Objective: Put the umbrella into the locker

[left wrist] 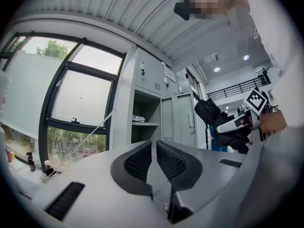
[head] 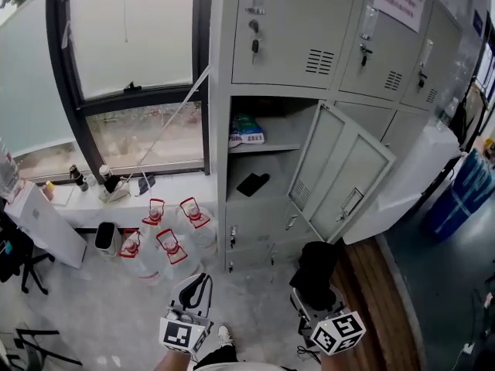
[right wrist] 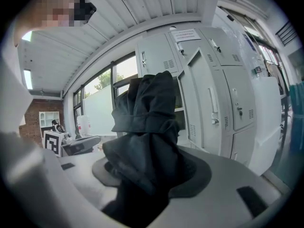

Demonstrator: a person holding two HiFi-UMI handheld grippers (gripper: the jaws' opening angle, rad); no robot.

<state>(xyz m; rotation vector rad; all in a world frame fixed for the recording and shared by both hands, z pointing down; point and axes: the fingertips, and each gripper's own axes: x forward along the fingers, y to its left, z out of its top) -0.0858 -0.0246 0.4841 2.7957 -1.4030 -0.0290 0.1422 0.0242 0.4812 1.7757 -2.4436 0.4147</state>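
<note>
Right claw [right wrist: 151,177]: jaws wide apart, clamped on the folded black umbrella [right wrist: 145,137], which stands up out of the pads. In the head view the umbrella [head: 317,265] is low in frame, in front of the locker [head: 220,130] and well apart from it.

Left claw [left wrist: 154,161]: pads nearly together, nothing between them.

Locker door [head: 340,172] swung open. Packet [head: 246,130] on the upper shelf, flat black item [head: 253,183] on the shelf below.
</note>
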